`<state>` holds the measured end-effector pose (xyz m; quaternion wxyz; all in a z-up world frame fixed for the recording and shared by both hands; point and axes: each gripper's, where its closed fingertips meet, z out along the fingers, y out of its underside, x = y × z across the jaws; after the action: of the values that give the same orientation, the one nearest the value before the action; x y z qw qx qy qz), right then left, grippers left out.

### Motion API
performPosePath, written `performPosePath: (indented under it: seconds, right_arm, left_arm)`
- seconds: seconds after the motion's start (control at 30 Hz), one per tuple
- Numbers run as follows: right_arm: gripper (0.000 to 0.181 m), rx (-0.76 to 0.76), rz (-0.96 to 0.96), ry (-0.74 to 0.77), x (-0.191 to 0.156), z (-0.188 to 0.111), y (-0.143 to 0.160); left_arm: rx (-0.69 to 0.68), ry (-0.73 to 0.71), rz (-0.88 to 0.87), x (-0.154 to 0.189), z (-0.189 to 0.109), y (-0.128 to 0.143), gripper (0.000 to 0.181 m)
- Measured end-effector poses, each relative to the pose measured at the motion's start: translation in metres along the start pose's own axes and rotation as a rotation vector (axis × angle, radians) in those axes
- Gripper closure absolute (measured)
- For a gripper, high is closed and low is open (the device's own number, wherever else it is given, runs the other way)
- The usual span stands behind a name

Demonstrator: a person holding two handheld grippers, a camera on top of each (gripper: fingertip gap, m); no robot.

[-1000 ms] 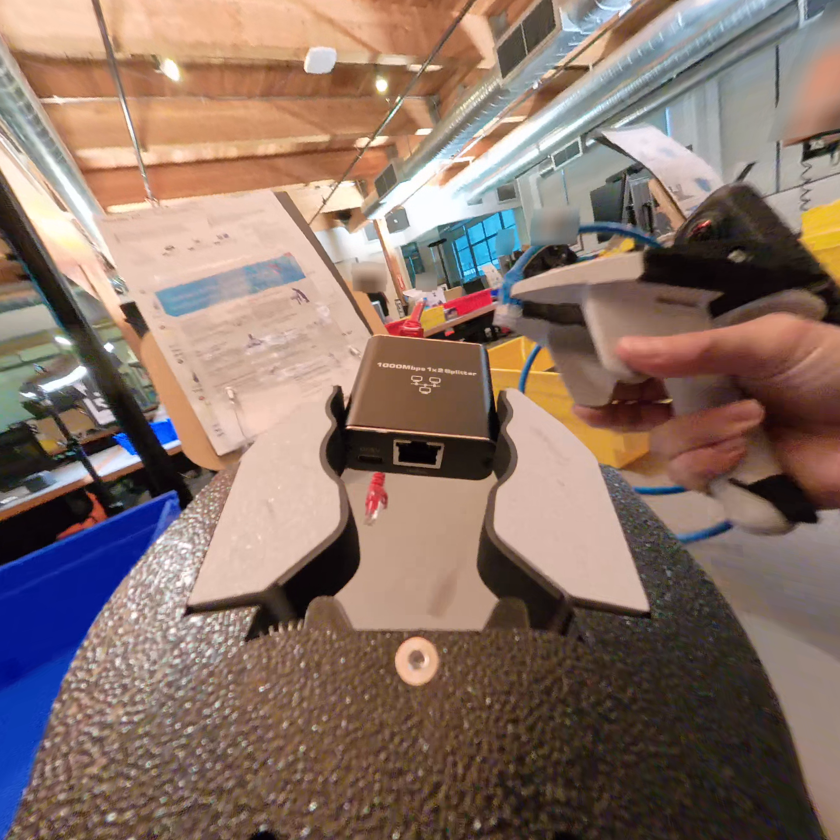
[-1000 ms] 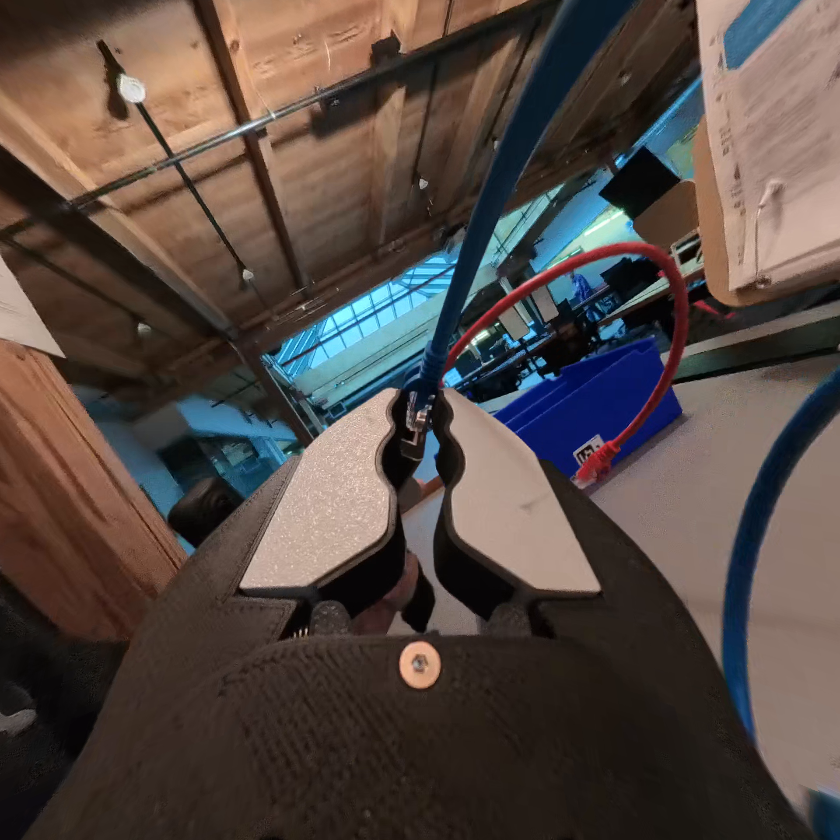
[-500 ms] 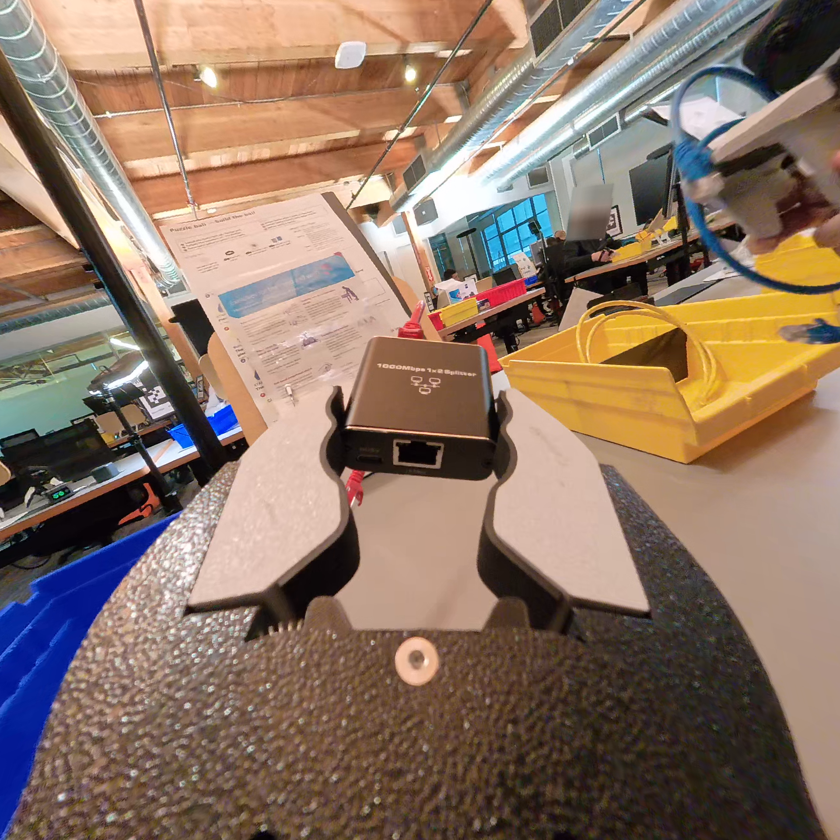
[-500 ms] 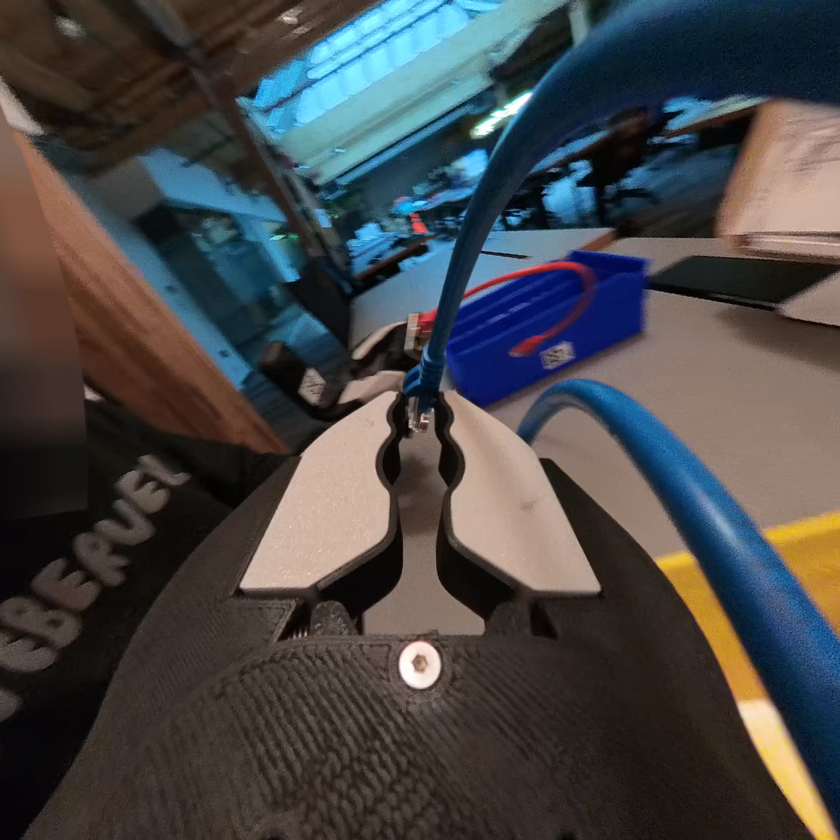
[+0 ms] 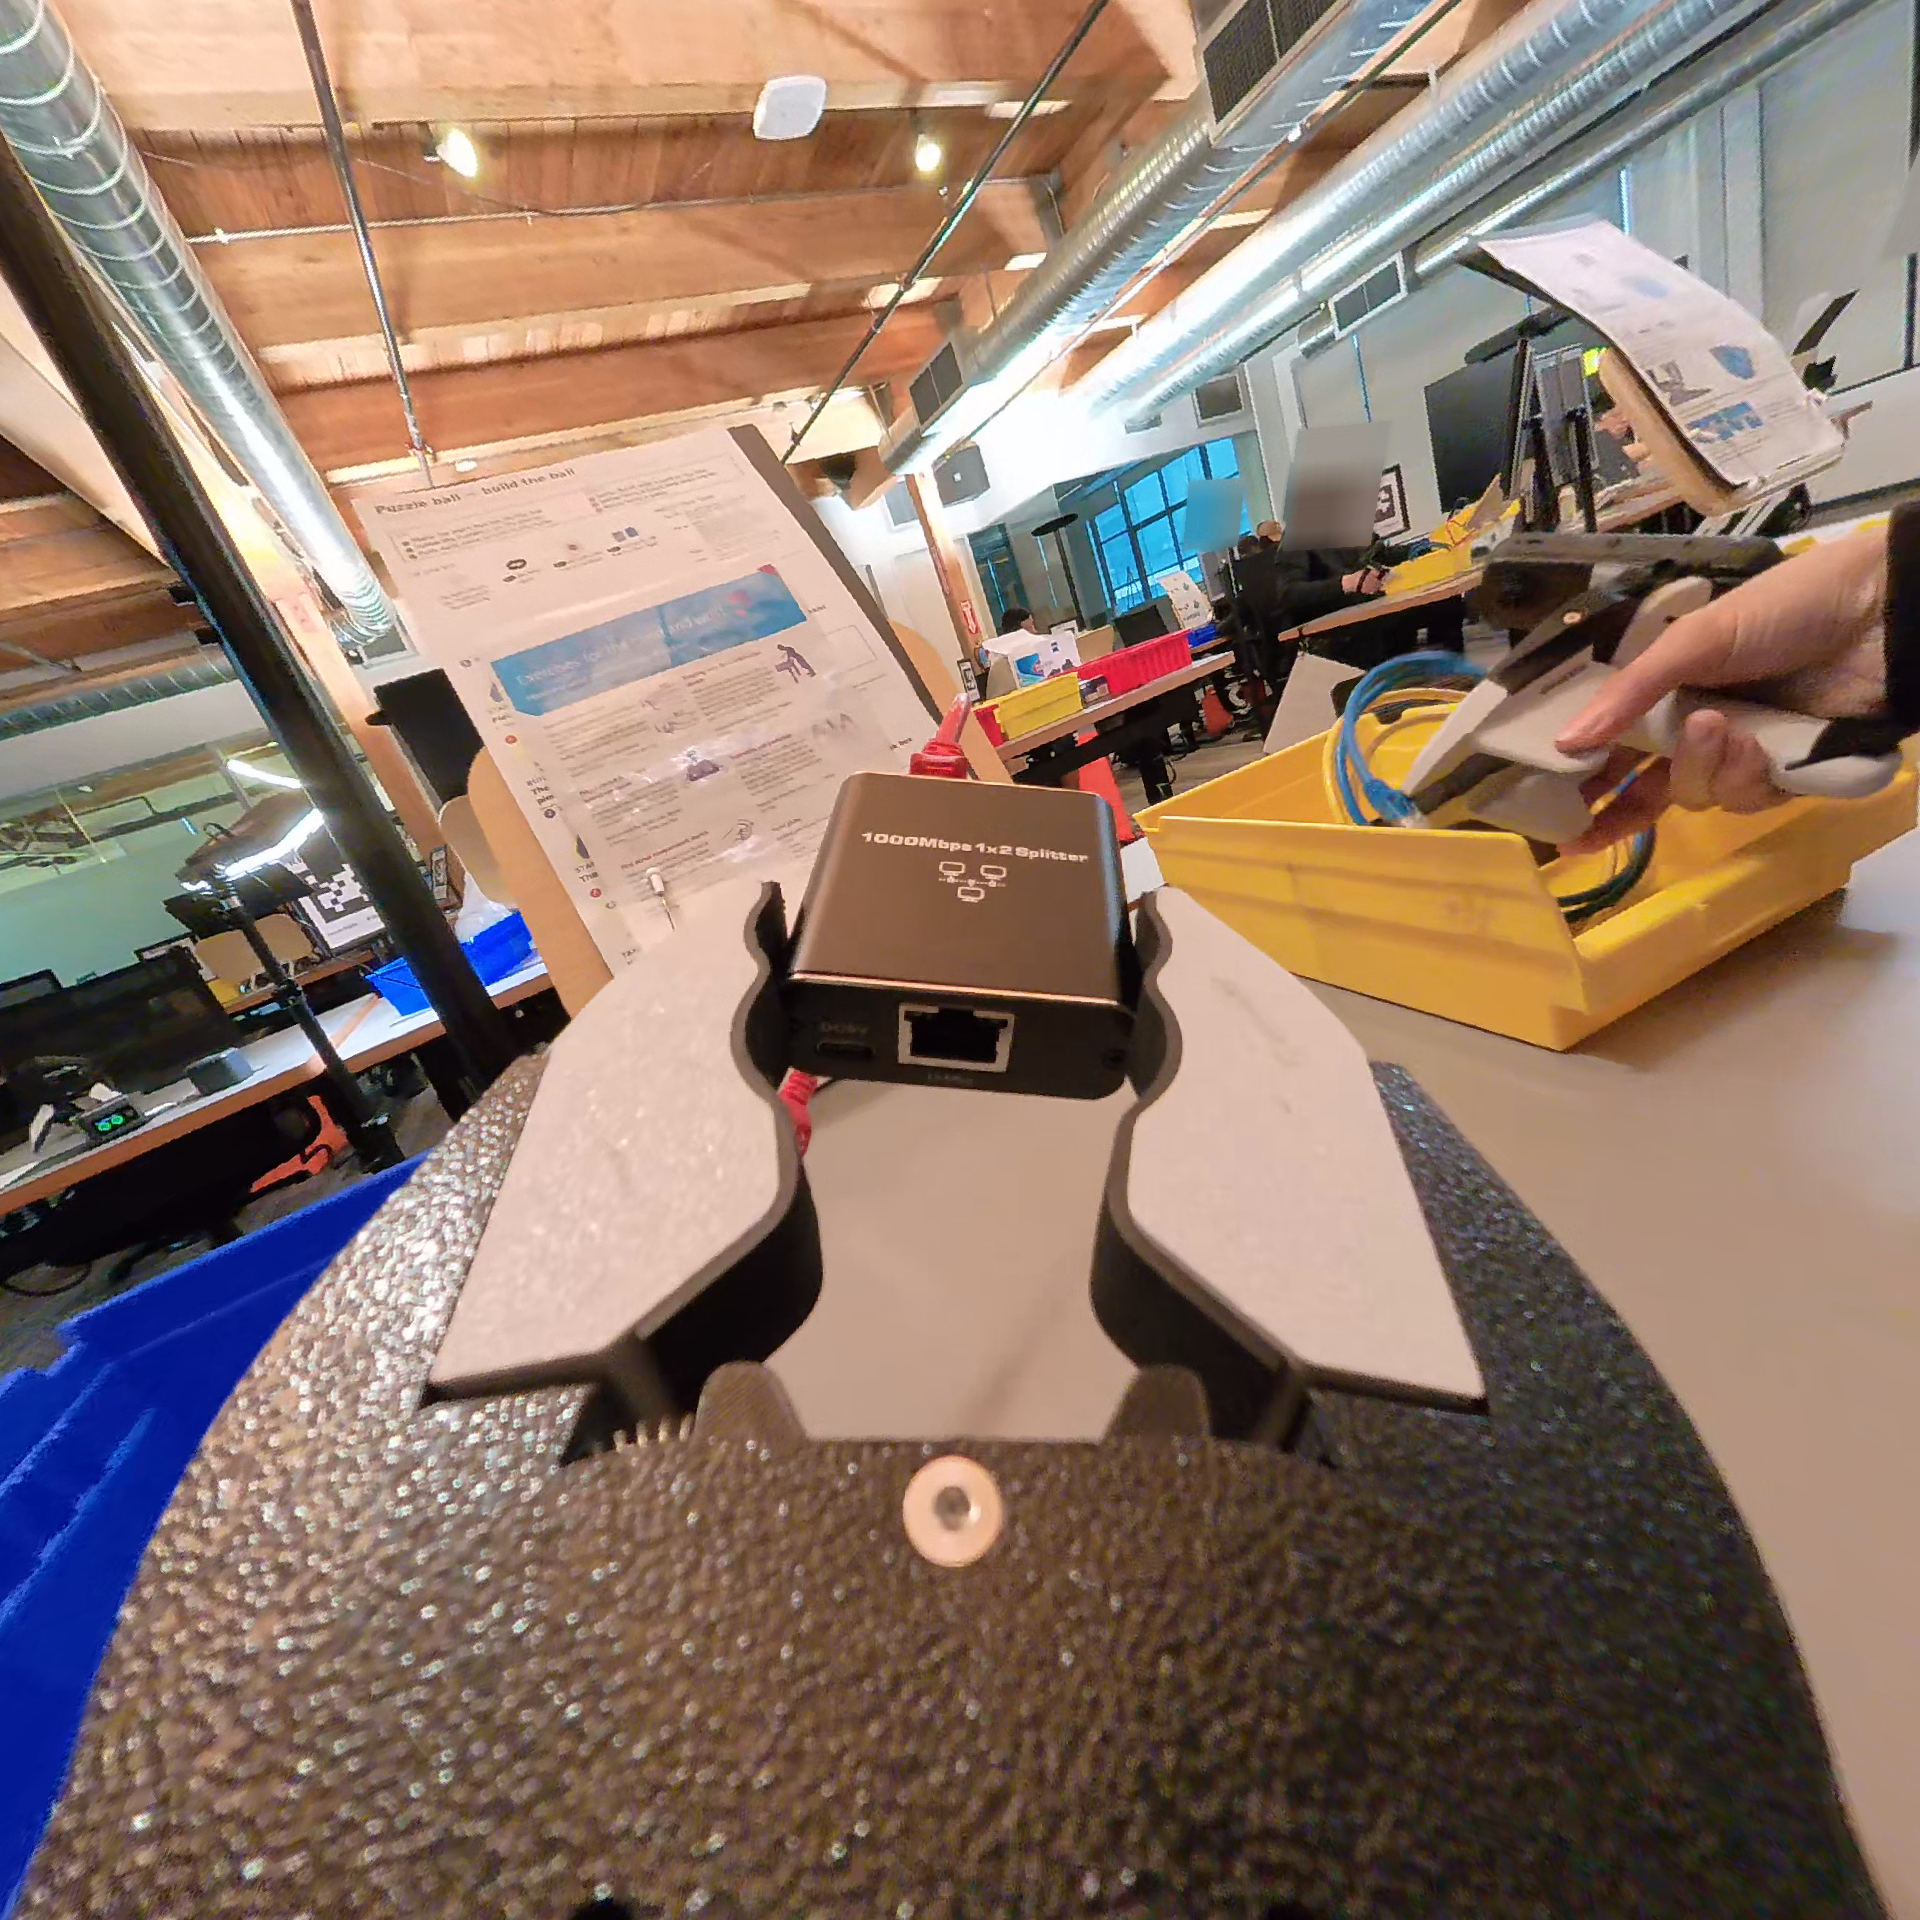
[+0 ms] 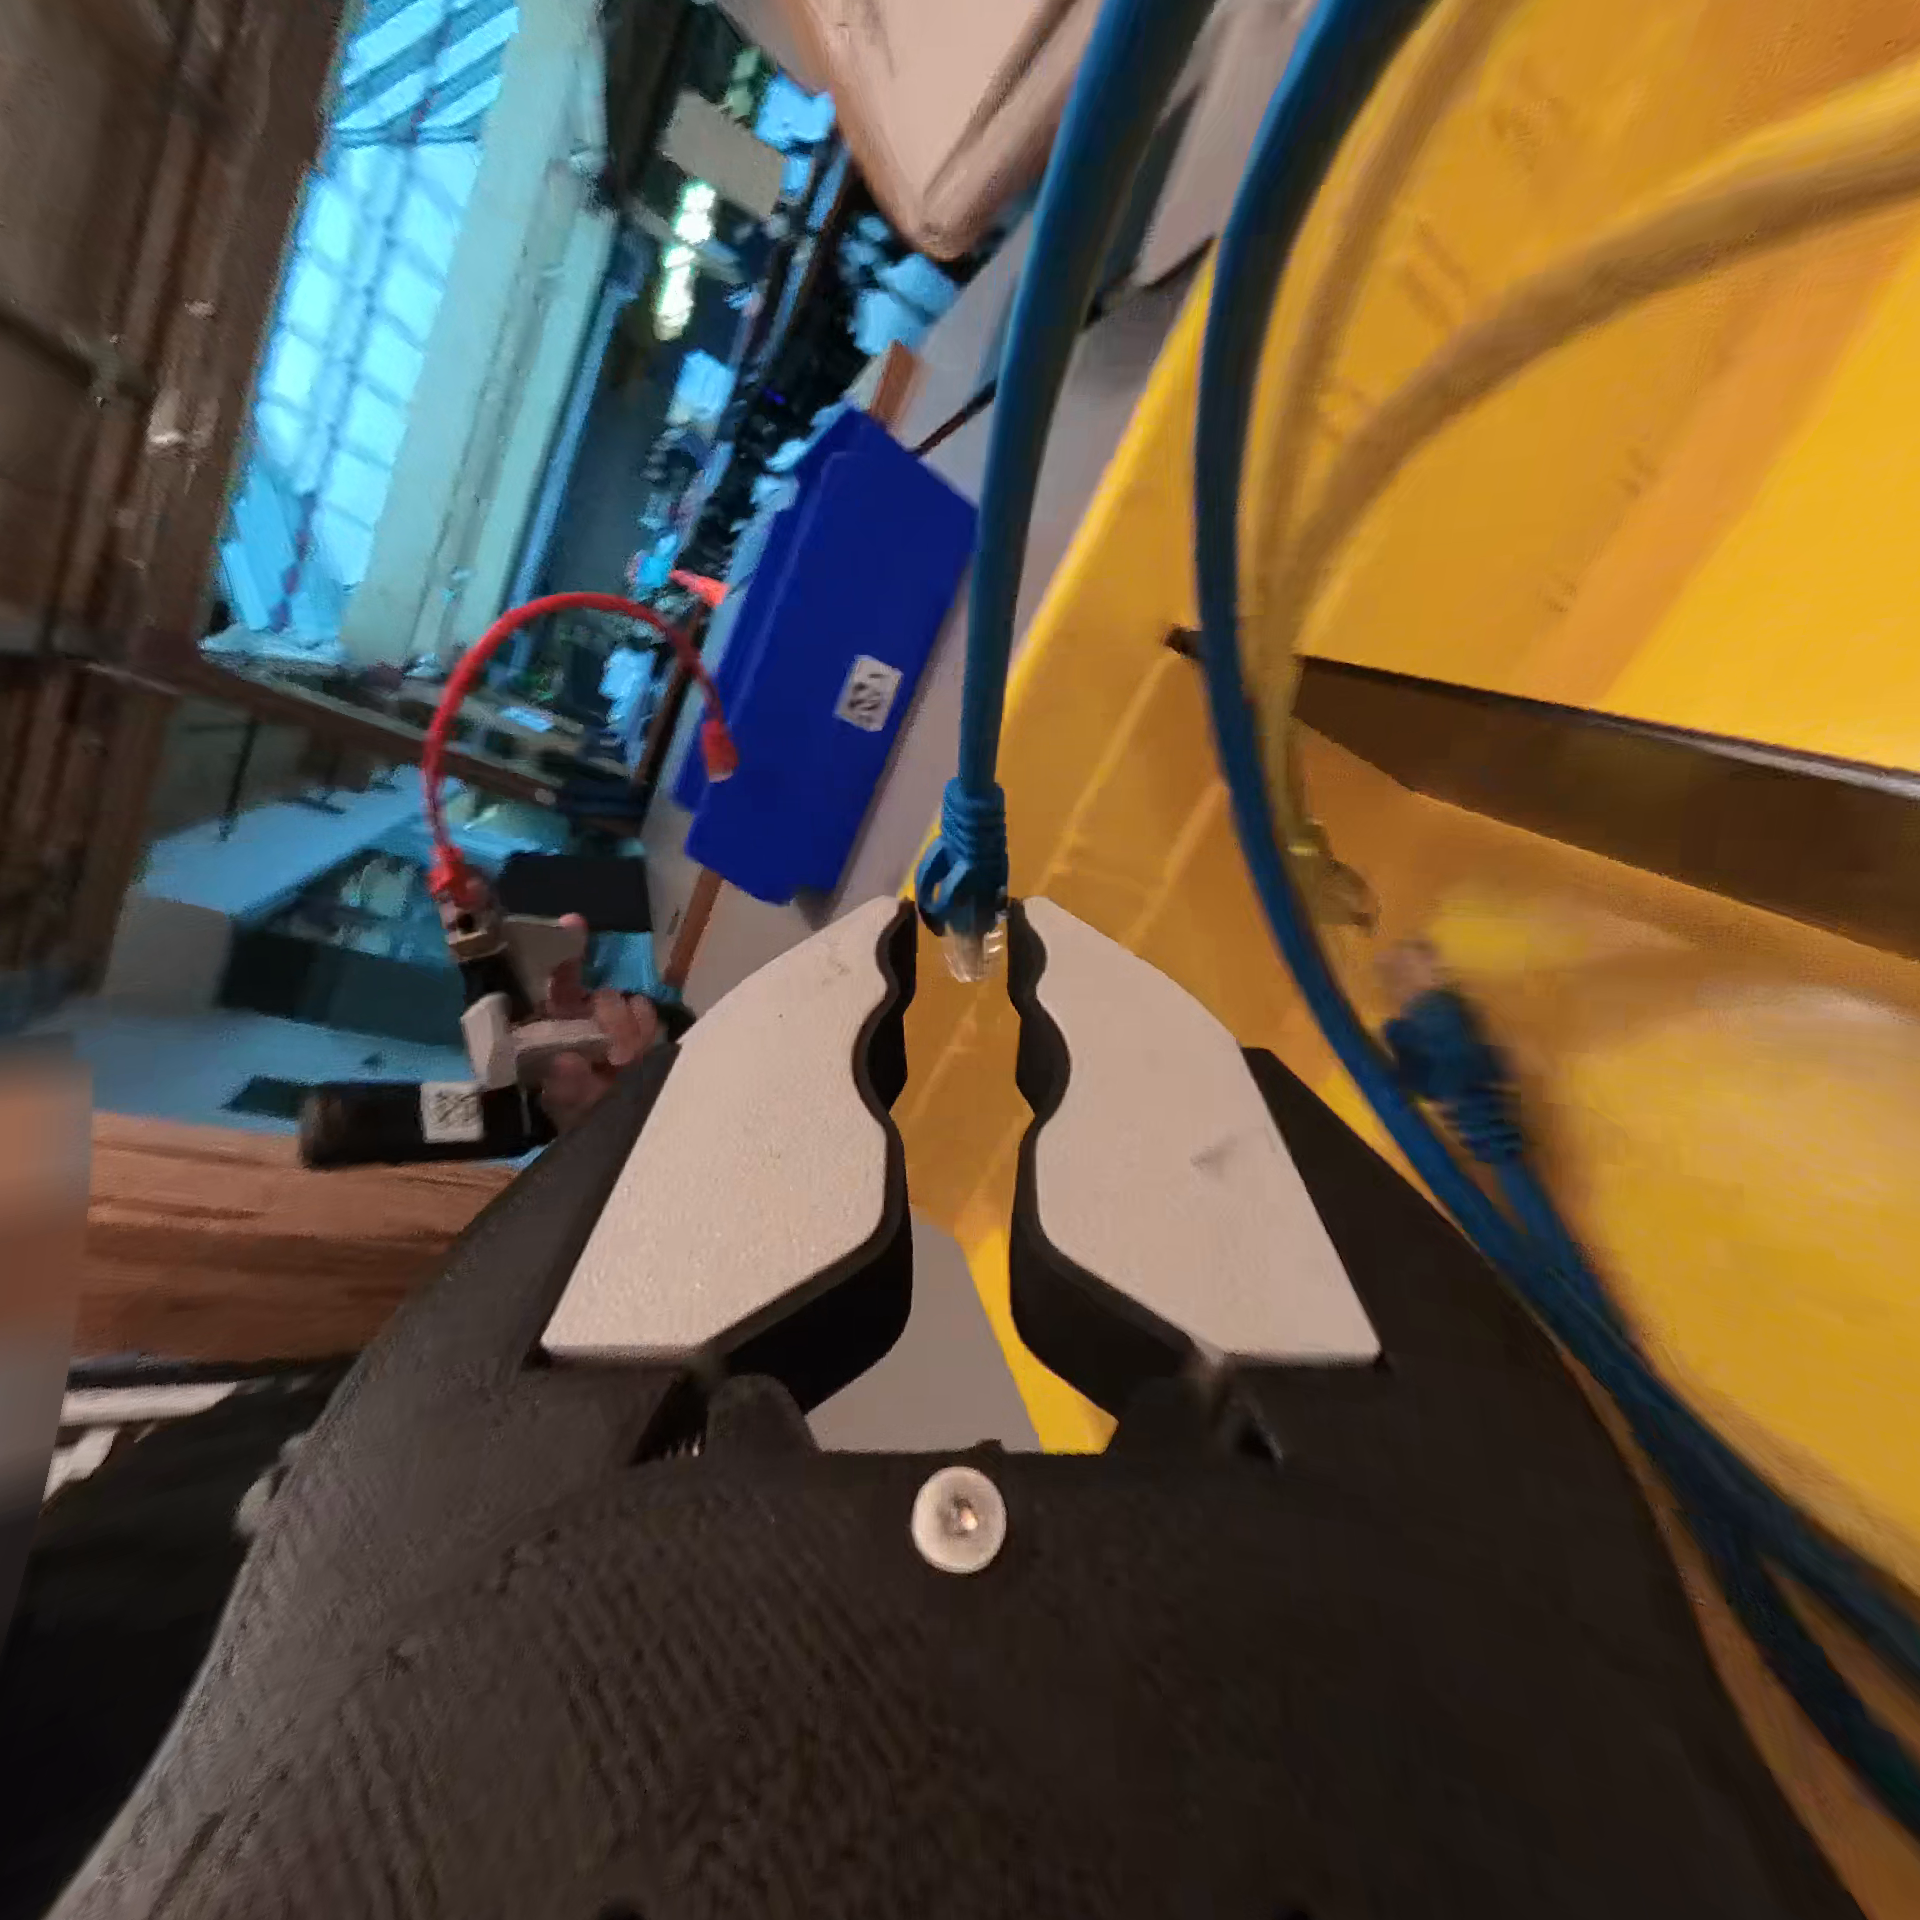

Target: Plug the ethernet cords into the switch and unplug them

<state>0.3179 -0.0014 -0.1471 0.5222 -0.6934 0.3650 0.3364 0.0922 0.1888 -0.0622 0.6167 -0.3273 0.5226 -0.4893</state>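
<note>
Clamping the black switch (image 5: 961,925) by its two sides, my left gripper (image 5: 956,1029) held it off the grey table (image 5: 1662,1122) with the empty front port facing back toward me; a red cord (image 6: 488,727) was plugged into its far end. My right gripper (image 6: 964,951) hung over the yellow bin (image 5: 1382,914), its jaws parted only slightly around the clear plug of the blue cord (image 6: 971,862). Whether they pinched that plug or had just let go, I could not tell. The cord's loops and its other plug lay in the bin beside a yellow cord (image 6: 1340,488). Judging the step to be putting the blue cord away, I thought it best to release low inside the bin, so the springy loops stayed in, while holding the switch level and steady.
</note>
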Motion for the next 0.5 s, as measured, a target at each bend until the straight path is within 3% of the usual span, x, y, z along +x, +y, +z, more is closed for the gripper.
performPosePath:
  seconds: [0.17, 0.3, 0.4, 0.5]
  right_arm:
    - [0.117, -0.028, -0.089, 0.265, 0.032, -0.017, 0.011]
    - [0.107, 0.034, -0.186, 0.327, 0.017, -0.034, 0.015]
    - [0.109, 0.157, -0.298, 0.275, -0.029, -0.032, 0.017]
    - [0.117, 0.192, -0.348, 0.05, -0.093, 0.004, 0.048]
  left_arm:
    - [-0.004, 0.004, -0.009, -0.001, 0.0, 0.003, 0.118]
    - [0.0, 0.011, -0.01, 0.001, 0.0, 0.003, 0.118]
    - [0.005, 0.04, -0.016, 0.008, 0.002, 0.003, 0.118]
    - [0.015, 0.116, 0.003, 0.024, 0.004, 0.004, 0.118]
